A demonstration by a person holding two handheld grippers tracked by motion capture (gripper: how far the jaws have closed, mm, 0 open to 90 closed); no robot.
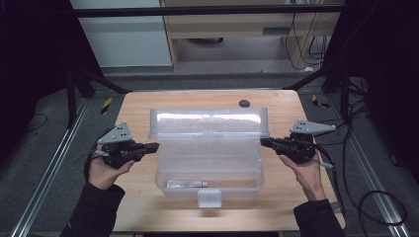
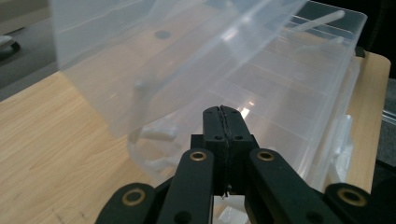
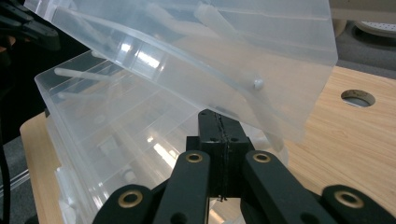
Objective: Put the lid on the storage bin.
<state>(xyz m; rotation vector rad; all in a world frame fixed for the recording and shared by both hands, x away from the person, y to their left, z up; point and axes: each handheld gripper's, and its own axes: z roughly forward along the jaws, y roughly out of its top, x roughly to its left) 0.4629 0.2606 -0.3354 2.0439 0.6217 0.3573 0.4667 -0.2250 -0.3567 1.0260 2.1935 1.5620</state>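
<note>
Dimly lit in the high view, with black corners and a dark floor around a brighter table (image 1: 148, 106). Lit from above: white glare along the raised lid (image 1: 207, 118) of the box (image 1: 207, 170), soft shadow under its front edge. Grainy and slightly soft throughout. Brighter in both gripper views, with small highlights on the clear plastic. Blurred at the near jaws and at the far background.

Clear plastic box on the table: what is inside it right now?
Inside the clear plastic box, one small flat labelled item lies in the front compartment, near the latch. The other compartments look bare, though glare and the raised lid blur the back row.
</note>
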